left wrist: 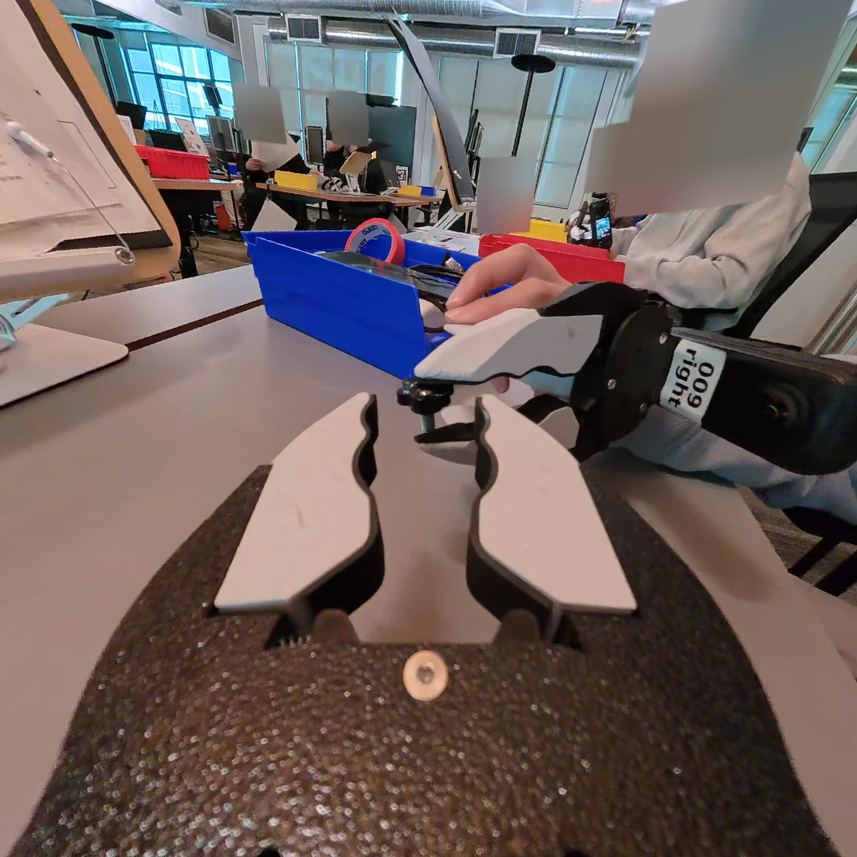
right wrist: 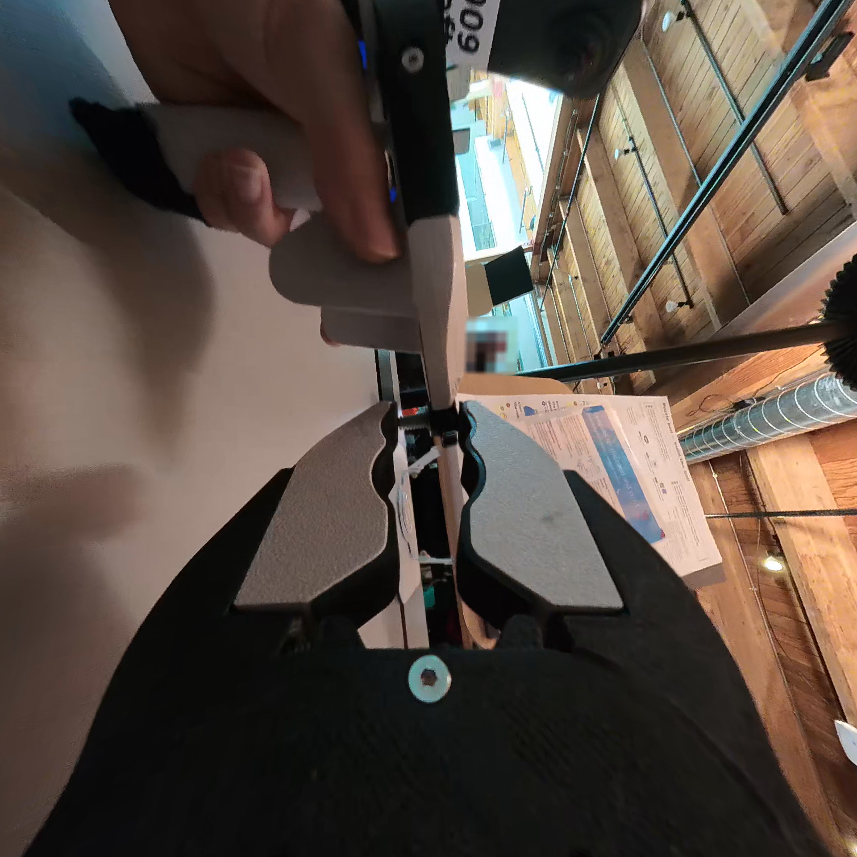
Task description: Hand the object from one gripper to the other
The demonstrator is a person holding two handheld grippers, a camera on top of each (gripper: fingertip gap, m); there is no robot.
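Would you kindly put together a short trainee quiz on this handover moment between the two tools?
1. True or false: the left tool is clamped on the black knob screw.
2. Which tool holds the black knob screw? A) the left tool B) the right tool C) neither, it lies on the table
3. Fill in: the red tape roll sits in a ____ bin behind the tools.

Key:
1. False. The left tool's jaws stand open on either side of the screw.
2. B
3. blue
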